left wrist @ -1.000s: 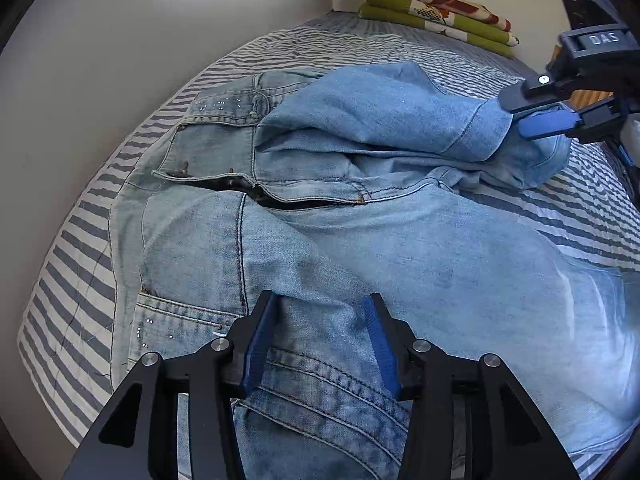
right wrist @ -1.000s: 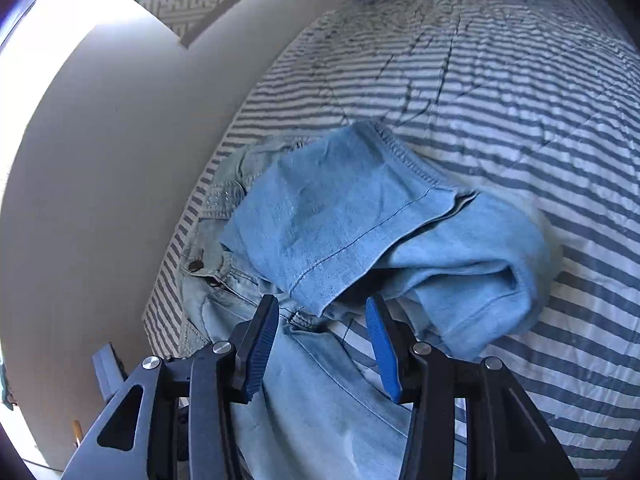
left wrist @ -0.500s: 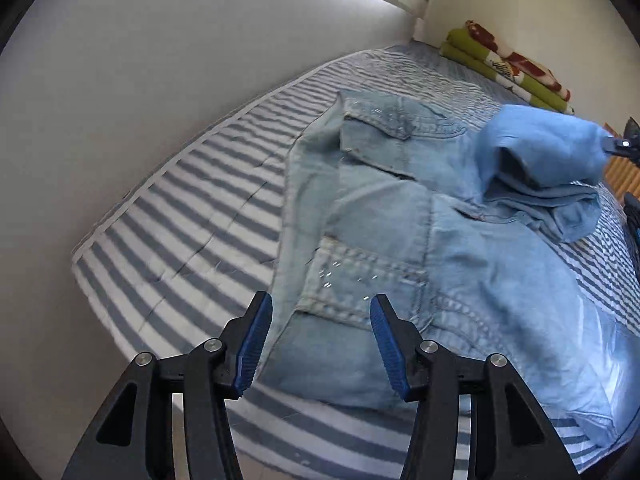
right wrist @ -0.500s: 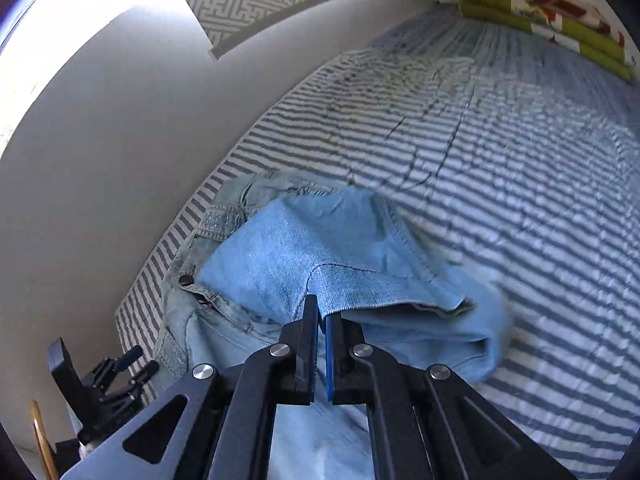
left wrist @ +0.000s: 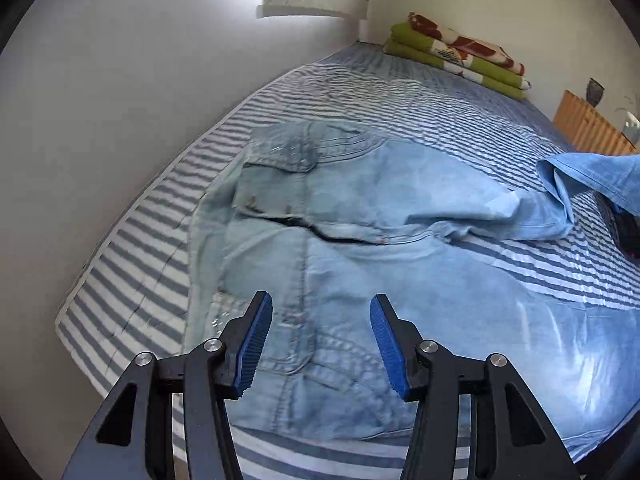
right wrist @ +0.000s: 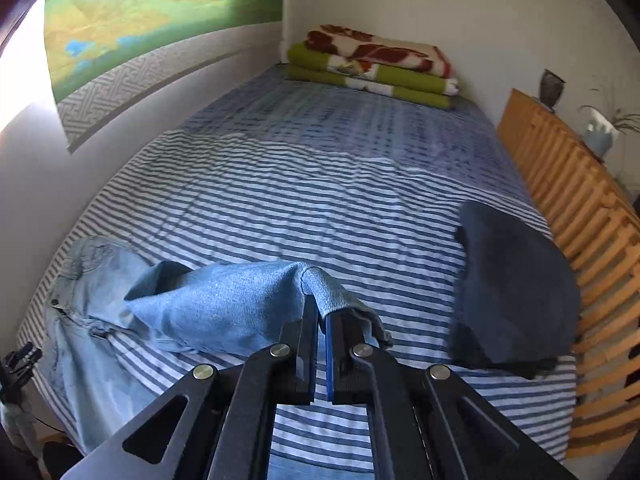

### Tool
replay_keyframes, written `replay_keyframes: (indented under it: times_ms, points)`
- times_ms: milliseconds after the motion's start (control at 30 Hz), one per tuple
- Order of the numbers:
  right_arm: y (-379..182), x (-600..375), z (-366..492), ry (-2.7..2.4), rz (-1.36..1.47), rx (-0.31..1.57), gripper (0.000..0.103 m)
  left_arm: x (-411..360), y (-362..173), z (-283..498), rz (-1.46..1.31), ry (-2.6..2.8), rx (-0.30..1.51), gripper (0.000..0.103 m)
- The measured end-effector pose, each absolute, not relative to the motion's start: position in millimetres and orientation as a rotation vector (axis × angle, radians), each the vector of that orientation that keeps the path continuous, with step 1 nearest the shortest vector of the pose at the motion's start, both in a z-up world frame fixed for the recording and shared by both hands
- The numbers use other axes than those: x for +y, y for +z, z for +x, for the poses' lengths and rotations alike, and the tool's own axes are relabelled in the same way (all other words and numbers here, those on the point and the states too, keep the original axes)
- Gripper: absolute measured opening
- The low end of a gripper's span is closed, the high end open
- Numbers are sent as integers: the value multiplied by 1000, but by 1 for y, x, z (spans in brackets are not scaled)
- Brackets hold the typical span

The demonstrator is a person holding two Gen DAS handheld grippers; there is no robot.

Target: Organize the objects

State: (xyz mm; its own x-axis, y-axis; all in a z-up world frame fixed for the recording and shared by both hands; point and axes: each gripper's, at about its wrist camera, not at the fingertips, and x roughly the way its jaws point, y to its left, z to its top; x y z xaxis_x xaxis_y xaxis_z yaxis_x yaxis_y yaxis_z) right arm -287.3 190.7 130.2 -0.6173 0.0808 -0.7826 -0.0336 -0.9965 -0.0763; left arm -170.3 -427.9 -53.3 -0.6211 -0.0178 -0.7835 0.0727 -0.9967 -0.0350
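While the left gripper point(left wrist: 321, 334) is held wide apart over the waist end of the jeans point(left wrist: 360, 248), nothing is gripped by it; that end is seen lying flat on the striped bed point(left wrist: 132, 248) directly ahead.

From the right wrist, the right gripper point(right wrist: 321, 320) is seen pinched on a lifted leg hem; folding is judged barely begun.

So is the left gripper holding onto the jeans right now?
No, the left gripper is open, its blue pads spread apart above the waist of the jeans with no denim pinched between them.
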Motion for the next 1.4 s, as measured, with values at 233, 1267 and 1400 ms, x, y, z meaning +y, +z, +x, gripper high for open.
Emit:
replay_keyframes:
  times_ms: [233, 1267, 1400]
  points:
    - [85, 301, -237, 2572, -1388, 102, 3, -342, -39, -201, 1440, -2917, -110, 55]
    - [-68, 395, -201, 2393, -1658, 821, 15, -104, -118, -359, 1751, -2939, -907, 11]
    - [-62, 393, -177, 2380, -1606, 798, 19, -104, -116, -360, 1753, -2943, -919, 9]
